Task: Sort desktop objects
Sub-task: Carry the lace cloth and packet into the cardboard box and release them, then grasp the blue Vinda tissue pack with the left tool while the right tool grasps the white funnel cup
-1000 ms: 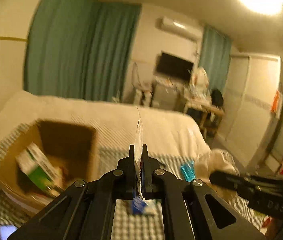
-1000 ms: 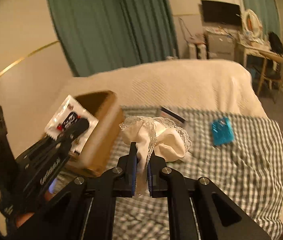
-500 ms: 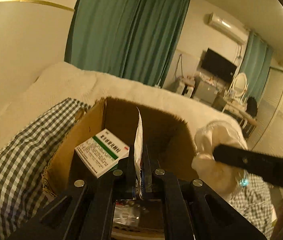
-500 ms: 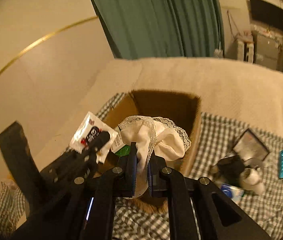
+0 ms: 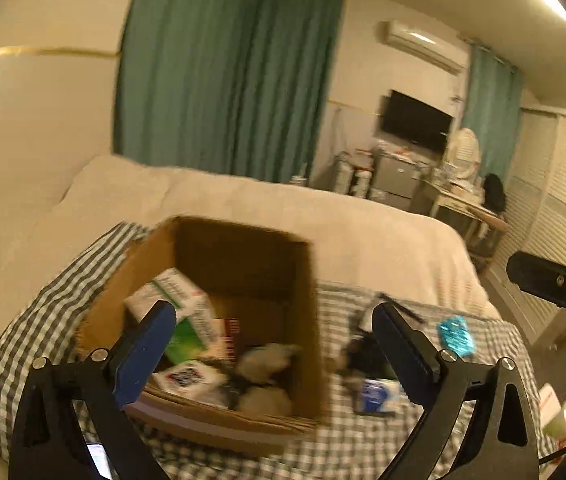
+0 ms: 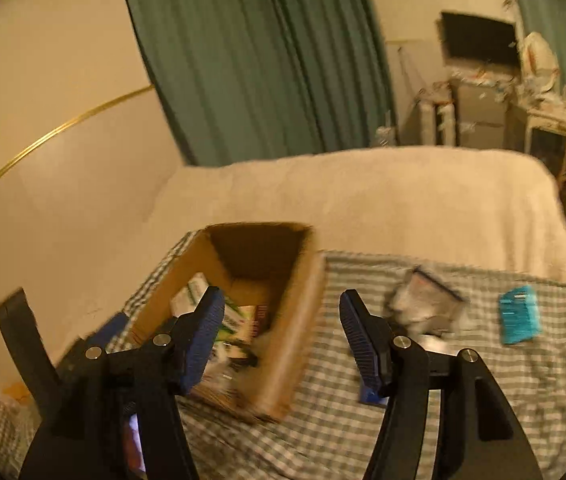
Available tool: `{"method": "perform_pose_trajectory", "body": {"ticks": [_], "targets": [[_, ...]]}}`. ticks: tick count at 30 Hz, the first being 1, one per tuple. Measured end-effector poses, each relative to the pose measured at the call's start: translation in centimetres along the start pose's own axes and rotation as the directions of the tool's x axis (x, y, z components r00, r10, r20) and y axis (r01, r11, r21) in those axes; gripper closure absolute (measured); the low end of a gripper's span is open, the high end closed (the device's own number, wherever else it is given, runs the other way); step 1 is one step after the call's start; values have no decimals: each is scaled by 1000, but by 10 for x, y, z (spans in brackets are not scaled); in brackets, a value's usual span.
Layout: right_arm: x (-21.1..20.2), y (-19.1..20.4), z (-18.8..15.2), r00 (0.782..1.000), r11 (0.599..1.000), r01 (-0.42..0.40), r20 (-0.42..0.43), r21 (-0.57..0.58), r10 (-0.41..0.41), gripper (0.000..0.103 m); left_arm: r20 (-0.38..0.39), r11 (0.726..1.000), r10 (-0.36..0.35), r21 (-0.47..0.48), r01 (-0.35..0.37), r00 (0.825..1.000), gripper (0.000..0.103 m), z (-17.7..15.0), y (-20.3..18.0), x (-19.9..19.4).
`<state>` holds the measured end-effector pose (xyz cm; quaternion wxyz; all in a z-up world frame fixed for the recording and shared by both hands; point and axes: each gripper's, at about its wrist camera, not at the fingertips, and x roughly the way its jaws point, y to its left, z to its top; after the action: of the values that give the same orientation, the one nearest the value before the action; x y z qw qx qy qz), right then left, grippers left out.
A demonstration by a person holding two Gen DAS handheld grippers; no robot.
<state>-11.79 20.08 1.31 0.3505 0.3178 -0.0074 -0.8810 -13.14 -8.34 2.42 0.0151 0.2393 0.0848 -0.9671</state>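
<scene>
Both our grippers are spread wide with nothing in them. The left gripper [image 5: 273, 320] hangs just above the near edge of the cardboard box [image 5: 307, 280], and our right gripper [image 6: 281, 312] sits over the box's right wall, one finger over the inside and one over the checked cloth [image 6: 463, 400].

Inside the box we can see a white-and-green carton [image 5: 175, 300] leaning on the left wall, a small white sachet with dark print [image 5: 187, 378] near the front, and some whitish fabric [image 5: 265, 364] beside it, pretty blurry.

Out on the cloth to the right of the box there's a blue-and-white packet [image 5: 377, 394], a dark jumble we can't really make out [image 5: 359, 352], a clear bag with a dark edge [image 6: 427, 300], and a turquoise packet [image 6: 519, 314] farther right, well apart from the box.
</scene>
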Motion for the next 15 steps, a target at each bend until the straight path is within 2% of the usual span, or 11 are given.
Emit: {"method": "perform_pose_trajectory", "body": {"ticks": [5, 8, 12, 15], "targets": [[-62, -49, -25, 994, 995, 100, 42, 14, -101, 43, -43, 995, -80, 49, 82, 996, 0, -18, -70, -4], [-82, -79, -45, 986, 987, 158, 51, 25, -159, 43, -106, 991, -123, 41, 128, 987, 0, -44, -100, 16], [-77, -119, -78, 978, 978, 207, 21, 29, -208, 43, -198, 991, -129, 8, 134, 972, 0, -87, -118, 58], [-68, -135, -97, 973, 972, 233, -14, 15, -232, 43, -243, 994, -95, 30, 105, 965, 0, -114, -124, 87]]}}
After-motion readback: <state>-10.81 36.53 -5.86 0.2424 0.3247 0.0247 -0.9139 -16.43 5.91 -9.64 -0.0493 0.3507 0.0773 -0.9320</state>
